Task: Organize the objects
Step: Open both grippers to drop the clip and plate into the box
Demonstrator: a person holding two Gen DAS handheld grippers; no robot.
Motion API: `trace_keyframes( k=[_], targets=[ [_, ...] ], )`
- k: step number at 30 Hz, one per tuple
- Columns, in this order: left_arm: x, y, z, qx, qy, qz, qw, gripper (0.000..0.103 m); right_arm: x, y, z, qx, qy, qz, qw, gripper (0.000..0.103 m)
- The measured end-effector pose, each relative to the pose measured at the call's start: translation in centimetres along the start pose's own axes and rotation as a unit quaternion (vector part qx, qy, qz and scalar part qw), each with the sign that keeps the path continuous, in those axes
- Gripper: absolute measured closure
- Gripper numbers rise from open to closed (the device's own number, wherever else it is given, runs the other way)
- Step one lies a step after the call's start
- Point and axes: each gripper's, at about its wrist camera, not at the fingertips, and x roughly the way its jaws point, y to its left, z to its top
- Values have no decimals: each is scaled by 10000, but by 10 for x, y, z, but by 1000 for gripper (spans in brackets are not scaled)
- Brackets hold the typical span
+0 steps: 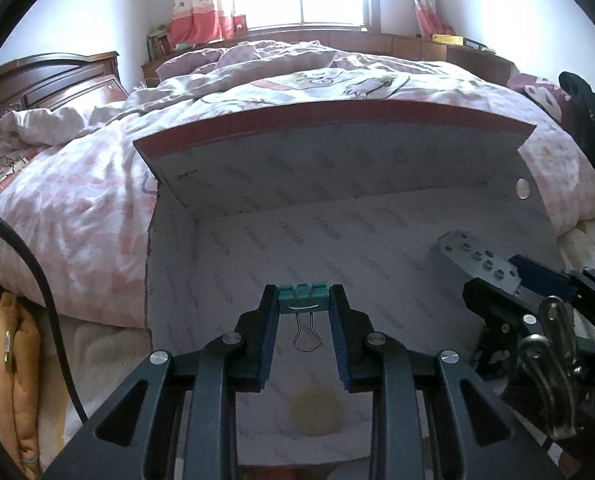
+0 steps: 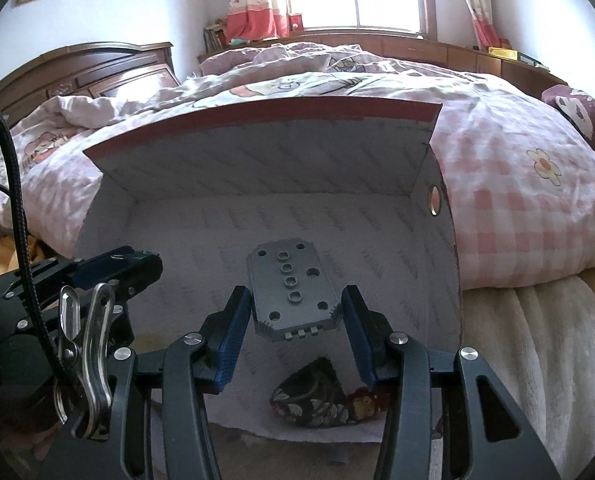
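Our left hand-held gripper point(image 1: 303, 300) pinches a teal binder clip point(image 1: 303, 299) above the open cardboard box point(image 1: 297, 160) (resting against the bed point(image 1: 77, 200)); our right hand-held gripper point(image 2: 297, 312), half-spread, clamps a grey metal plate point(image 2: 289, 288), seemingly just above the box floor.

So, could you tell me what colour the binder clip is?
Teal binder clip, with silver wire handles; clearest in the left wrist view.

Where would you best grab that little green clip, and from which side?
By its green body, fingers on its two short ends, coming from behind the wire handles. That is how the left gripper holds it over the open box: the flat ends suit the pads, and the loops stay clear.
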Motion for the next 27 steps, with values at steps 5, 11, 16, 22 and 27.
trace_keyframes(
  k=[5,11,16,22,27],
  targets=[
    [6,1,-2,-8,50,-3,10000,79,3,-2,-1,10,37,-41,10000,55],
    [8,2,-1,-19,77,13,10000,78,3,-3,-2,49,29,-41,10000,55],
    [10,3,-2,-55,194,83,9998,70,0,-1,-3,54,27,27,10000,53],
    [7,4,-4,-46,176,207,9996,42,-3,1,-4,51,17,16,10000,45],
    [4,7,-6,-52,181,221,9996,41,-7,2,-4,67,22,19,10000,45]
  ],
)
